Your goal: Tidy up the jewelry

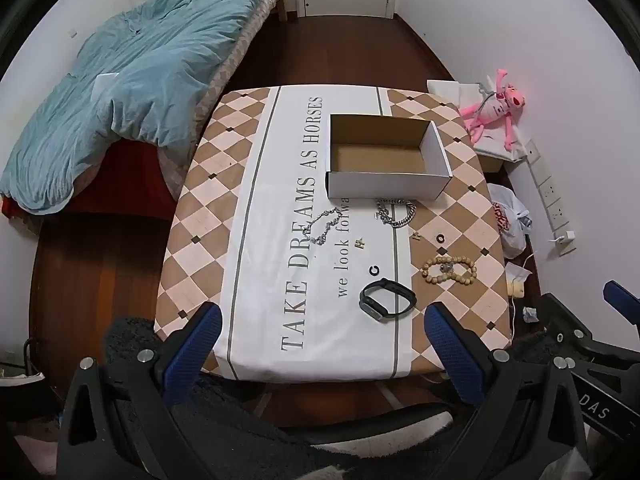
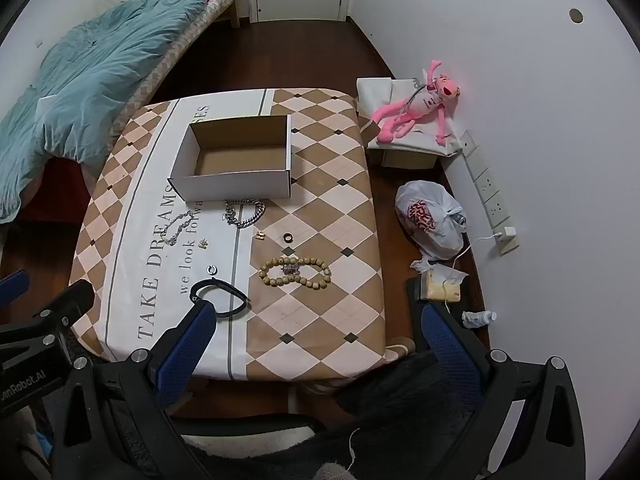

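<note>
An open empty cardboard box (image 1: 436, 160) (image 2: 236, 188) stands on the table (image 1: 200, 184) (image 2: 332, 208). In front of it lie a crystal bracelet (image 1: 322, 225) (image 2: 178, 226), a silver chain (image 1: 396, 211) (image 2: 246, 213), a wooden bead bracelet (image 1: 450, 270) (image 2: 294, 272), a black smart band (image 1: 387, 300) (image 2: 219, 296), and small rings and earrings (image 1: 374, 270) (image 2: 288, 238). My left gripper (image 1: 320, 320) is open and empty over the table's near edge, just before the band. My right gripper (image 2: 316, 320) is open and empty, near the band and beads.
A bed with a blue quilt (image 1: 132, 80) (image 2: 88, 76) lies left of the table. Right of it on the floor are a pink plush toy (image 1: 498, 110) (image 2: 416, 112), a white plastic bag (image 2: 432, 216), a power strip (image 2: 488, 192) and small clutter.
</note>
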### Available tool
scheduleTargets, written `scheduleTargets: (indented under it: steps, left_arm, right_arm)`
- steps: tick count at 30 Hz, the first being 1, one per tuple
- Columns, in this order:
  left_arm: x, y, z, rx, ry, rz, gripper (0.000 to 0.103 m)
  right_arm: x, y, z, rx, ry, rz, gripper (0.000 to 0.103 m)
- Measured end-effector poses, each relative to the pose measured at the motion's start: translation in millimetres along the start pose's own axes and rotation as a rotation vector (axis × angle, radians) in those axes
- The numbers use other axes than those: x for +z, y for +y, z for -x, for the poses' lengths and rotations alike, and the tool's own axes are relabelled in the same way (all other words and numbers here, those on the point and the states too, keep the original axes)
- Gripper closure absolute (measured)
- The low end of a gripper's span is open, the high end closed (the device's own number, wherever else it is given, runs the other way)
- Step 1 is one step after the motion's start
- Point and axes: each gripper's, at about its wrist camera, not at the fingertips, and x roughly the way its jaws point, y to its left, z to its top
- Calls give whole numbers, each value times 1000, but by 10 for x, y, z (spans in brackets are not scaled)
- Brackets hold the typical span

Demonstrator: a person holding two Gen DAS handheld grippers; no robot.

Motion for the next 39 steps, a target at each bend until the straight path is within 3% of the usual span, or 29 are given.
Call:
scheduleTargets:
  steps: [39]
  left_arm:
    - [114,-39,73,8,-36,-12,0]
  right_arm:
    - [61,-54,65,-17,-13,-5,0]
